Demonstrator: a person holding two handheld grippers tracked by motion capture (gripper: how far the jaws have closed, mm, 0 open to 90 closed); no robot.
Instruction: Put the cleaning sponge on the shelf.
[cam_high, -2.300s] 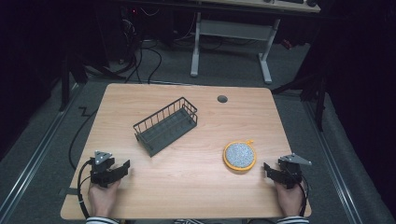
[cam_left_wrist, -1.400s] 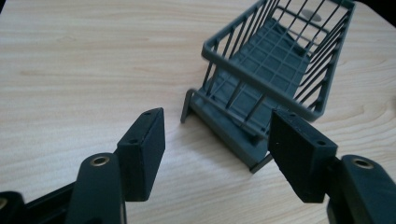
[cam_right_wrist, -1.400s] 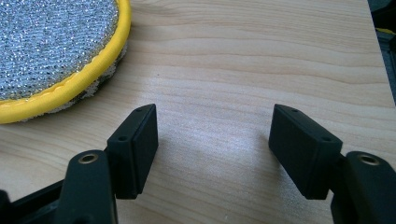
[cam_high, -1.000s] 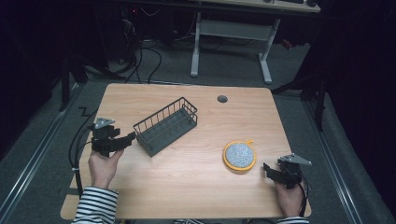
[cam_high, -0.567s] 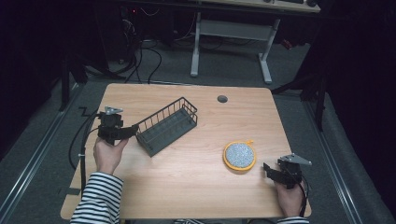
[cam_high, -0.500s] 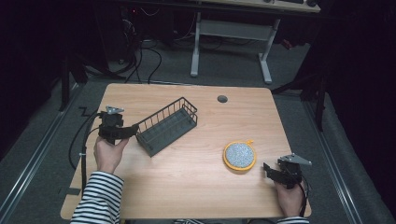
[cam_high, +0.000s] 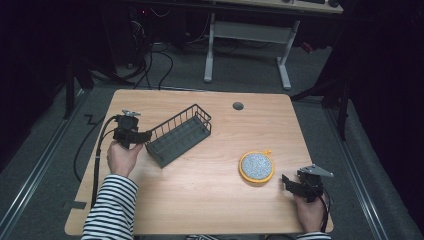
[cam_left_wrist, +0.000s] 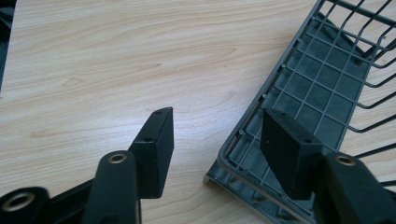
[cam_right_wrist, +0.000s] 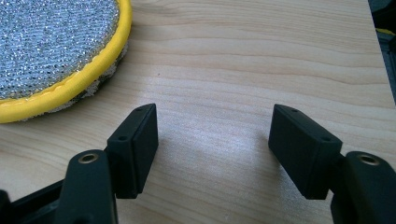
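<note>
From the high view, your left gripper (cam_high: 144, 136) is up at the near-left end of the wire basket (cam_high: 181, 133), which sits slantwise on the left half of the table (cam_high: 210, 210), and your right gripper (cam_high: 289, 182) rests low at the near-right corner, just beside the round yellow-rimmed scourer (cam_high: 256, 166) but apart from it. Nothing lies in the basket yet, so I'd call this the very start: you're lining up a grasp on the basket's end, and everything past that is left to do. In the left gripper view, your 2 jaws are spread wide and straddle the basket's corner (cam_left_wrist: 243, 163); 1 jaw hangs over bare wood outside the rim, the other sits over the mesh floor inside, with the end rail between them and not yet pinched. I can't tell whether either pad touches wire. In the right gripper view, your jaws are spread too, holding nothing, with plain table between them and the scourer (cam_right_wrist: 51, 51) off to the upper left, its silver mesh face up and yellow edge near the left jaw without contact. No brand, label or writing can be read on the basket, the scourer or the grippers.
</note>
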